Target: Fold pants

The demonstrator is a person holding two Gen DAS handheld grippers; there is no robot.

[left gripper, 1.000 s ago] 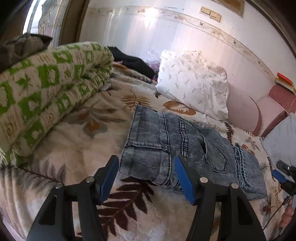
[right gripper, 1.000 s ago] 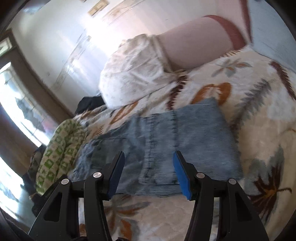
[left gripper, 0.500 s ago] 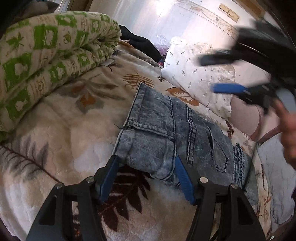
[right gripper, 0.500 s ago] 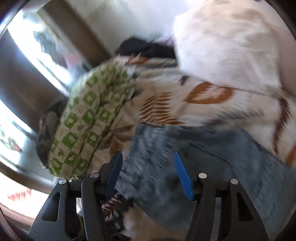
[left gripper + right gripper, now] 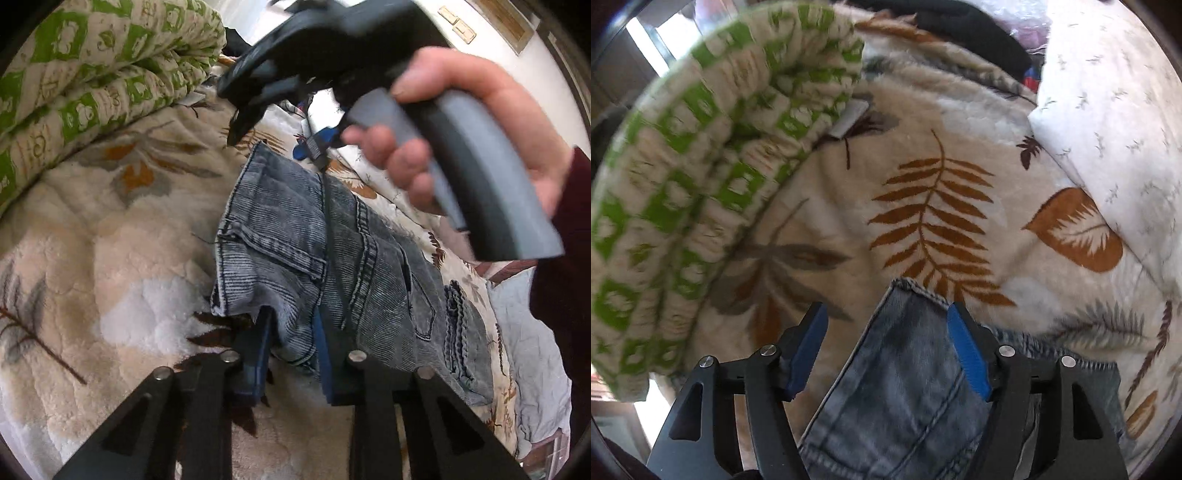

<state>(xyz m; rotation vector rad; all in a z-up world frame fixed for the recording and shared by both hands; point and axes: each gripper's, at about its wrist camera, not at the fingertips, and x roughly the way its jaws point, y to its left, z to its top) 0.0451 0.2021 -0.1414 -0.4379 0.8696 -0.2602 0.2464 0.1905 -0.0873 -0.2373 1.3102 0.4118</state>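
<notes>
Left tool (image 5: 291,347) was closing, pads pinching the near corner of the pants (image 5: 332,266) at 6 o'clock in the left wrist view; half a second before, it stood spread around that corner without gripping. Pants lay partly folded on the leaf-print bed cover (image 5: 110,229), running from 6 toward 12, beside the rolled green quilt (image 5: 92,74) at 10. Right tool (image 5: 886,354) had swung across from the far end: it now pointed steeply down over the far corner, jaws spread and opening, denim under them but not clamped. Right hand (image 5: 480,140) filled 2 o'clock in the left view. Pillow (image 5: 1115,110) at 2 in the right view. My read: one corner secured, second grab pending, then the next fold can start.
</notes>
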